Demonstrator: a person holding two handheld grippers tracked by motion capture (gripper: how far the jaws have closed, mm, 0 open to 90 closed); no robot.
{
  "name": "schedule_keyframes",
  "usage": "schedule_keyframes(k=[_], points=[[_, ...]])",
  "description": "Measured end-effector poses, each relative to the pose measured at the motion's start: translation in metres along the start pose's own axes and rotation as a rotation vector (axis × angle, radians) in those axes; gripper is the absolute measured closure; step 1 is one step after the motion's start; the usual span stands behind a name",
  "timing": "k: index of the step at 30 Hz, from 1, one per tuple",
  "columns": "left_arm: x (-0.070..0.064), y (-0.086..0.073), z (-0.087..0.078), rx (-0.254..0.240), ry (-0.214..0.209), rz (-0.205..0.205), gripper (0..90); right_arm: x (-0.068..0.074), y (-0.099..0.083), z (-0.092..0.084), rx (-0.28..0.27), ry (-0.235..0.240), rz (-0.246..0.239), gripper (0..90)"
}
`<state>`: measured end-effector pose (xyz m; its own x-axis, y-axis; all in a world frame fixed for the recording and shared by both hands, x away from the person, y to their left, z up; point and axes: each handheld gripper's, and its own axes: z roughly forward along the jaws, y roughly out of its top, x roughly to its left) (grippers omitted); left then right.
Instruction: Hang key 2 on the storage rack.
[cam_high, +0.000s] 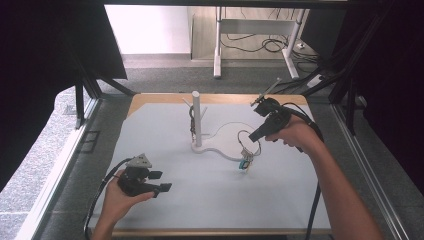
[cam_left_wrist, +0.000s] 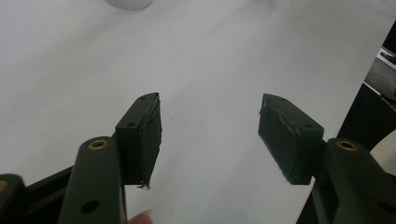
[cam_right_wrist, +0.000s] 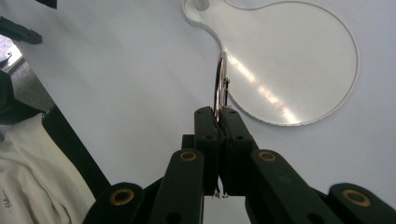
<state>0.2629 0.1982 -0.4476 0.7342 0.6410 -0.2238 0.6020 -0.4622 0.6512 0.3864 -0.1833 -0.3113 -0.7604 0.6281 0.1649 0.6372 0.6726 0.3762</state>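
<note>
On the desk stands a white peg stand on a clear base. The right claw is clamped on a metal key ring, held above that base. The left claw gapes empty, near the front-left.

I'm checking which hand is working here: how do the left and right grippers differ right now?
The left gripper stands wide open with nothing between its fingers; the right gripper is shut on a metal ring. In the high view the left one sits low near the table's front edge, while the right is raised farther back, near the white stand. Both have black fingers.
</note>
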Motion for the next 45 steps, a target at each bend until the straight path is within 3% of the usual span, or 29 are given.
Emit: schedule_keyframes(k=[12,26,45], points=[[0.0,0.0,-0.001,-0.003,0.003,0.0,39.9,0.003,0.022,-0.003,-0.006,0.006,-0.007,87.1],[-0.001,0.0,0.0,-0.001,0.0,0.001,39.8,-0.001,0.03,-0.002,-0.007,0.005,0.005,87.1],[-0.001,-0.001,-0.004,-0.013,-0.009,-0.003,39.6,-0.007,0.056,0.002,-0.038,0.003,0.02,87.1]])
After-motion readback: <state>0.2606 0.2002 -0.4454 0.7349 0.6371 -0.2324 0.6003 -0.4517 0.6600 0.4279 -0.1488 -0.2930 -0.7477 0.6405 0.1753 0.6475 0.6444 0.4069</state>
